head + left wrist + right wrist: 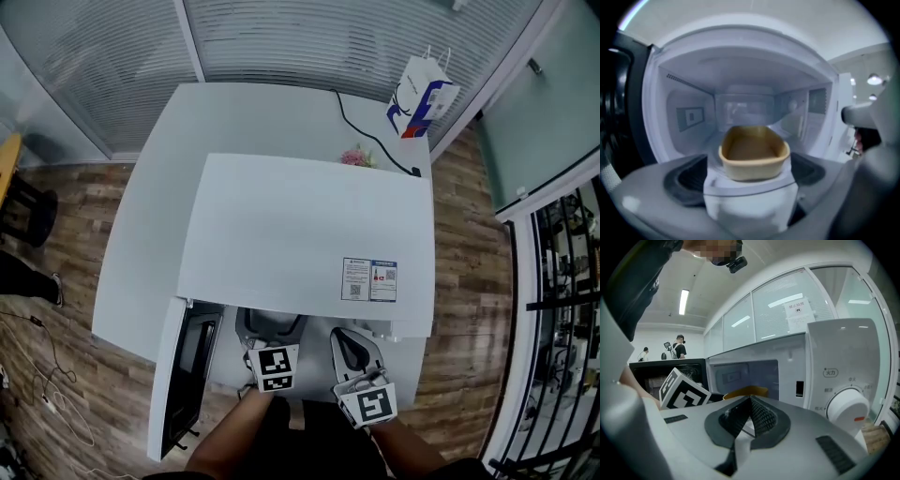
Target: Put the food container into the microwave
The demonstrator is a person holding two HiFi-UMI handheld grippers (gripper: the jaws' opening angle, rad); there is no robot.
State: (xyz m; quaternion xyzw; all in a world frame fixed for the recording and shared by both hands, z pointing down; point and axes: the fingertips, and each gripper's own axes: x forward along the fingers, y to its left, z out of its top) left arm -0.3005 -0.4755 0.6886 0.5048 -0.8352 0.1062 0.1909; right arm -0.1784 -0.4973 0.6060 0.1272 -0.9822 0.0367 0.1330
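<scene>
A tan, empty food container (753, 152) hangs at the mouth of the open microwave (300, 234), with my left gripper (751, 180) shut on its near wall. Behind it lies the white cavity (740, 103), with nothing inside. In the head view the left gripper (272, 330) reaches under the microwave's top, which hides the container. My right gripper (750, 411) is shut with nothing in it, pads pressed together, in front of the control panel. From the right gripper view only the container's yellow rim (746, 392) shows. The right gripper (352, 349) sits just right of the left one.
The microwave door (187, 370) swings open to the left. A white dial (846, 408) sits on the panel at right. On the white table (150, 225) behind stand a paper bag (420, 98), pink flowers (356, 157) and a black cable (370, 131). People stand far off (678, 347).
</scene>
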